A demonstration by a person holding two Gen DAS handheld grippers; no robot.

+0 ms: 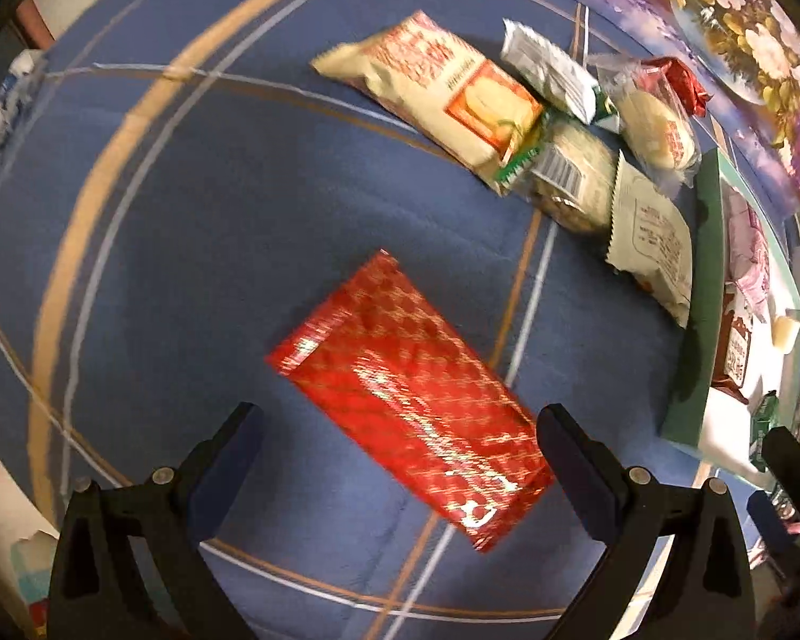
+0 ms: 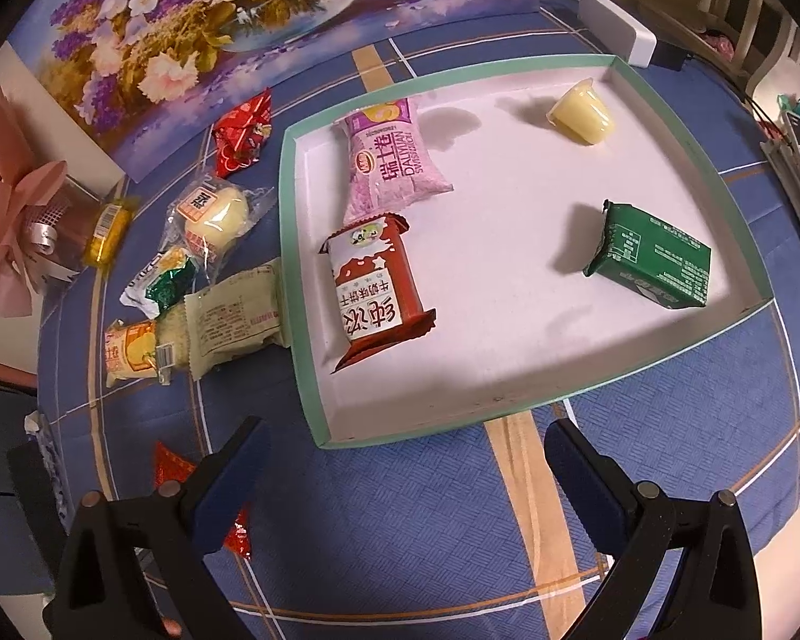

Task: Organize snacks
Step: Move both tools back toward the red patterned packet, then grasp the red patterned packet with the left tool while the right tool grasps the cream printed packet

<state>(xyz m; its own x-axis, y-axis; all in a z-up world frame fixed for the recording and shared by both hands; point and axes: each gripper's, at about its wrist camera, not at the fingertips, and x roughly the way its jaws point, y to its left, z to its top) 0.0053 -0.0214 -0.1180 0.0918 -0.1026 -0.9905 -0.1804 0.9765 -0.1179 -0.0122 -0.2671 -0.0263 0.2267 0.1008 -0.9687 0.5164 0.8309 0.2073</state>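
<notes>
Blue checked cloth covers the worktop point(image 2: 453, 506), crossed with tan and white lines. Against the back leans a flower painting point(image 2: 186, 26). In front of it sits a shallow green-rimmed tray point(image 2: 314, 405) with a white floor, holding 4 snacks set apart from one another: a pink Swiss-roll pack point(image 2: 392, 157) near the far left corner, a red-brown biscuit pack point(image 2: 376, 290) just in front of it, a dark green pack point(image 2: 653, 258) toward the right side, and a small pale jelly cup point(image 2: 581, 112) tipped over near the far edge.

Left of the tray, on the cloth, lies a loose cluster of wrappers: a cream pack with printed text point(image 2: 237, 314) touching the tray wall, a cream-and-orange pack point(image 2: 130, 349), a clear-wrapped round bun point(image 2: 216, 213), a silver-and-green wrapper point(image 2: 160, 280), a small red packet point(image 2: 242, 130) by the painting, and a yellow sweet point(image 2: 106, 232).

Nearer the person, a shiny red foil pack point(image 1: 408, 394) lies flat on the cloth, slanted, well apart from the cluster. The left tongs point(image 1: 400, 426) hang over it spread wide, touching nothing, with its near end between the 2 fingers. The right tongs point(image 2: 405, 442) are also spread wide and hold nothing, poised over the cloth just short of the tray's near rim.
</notes>
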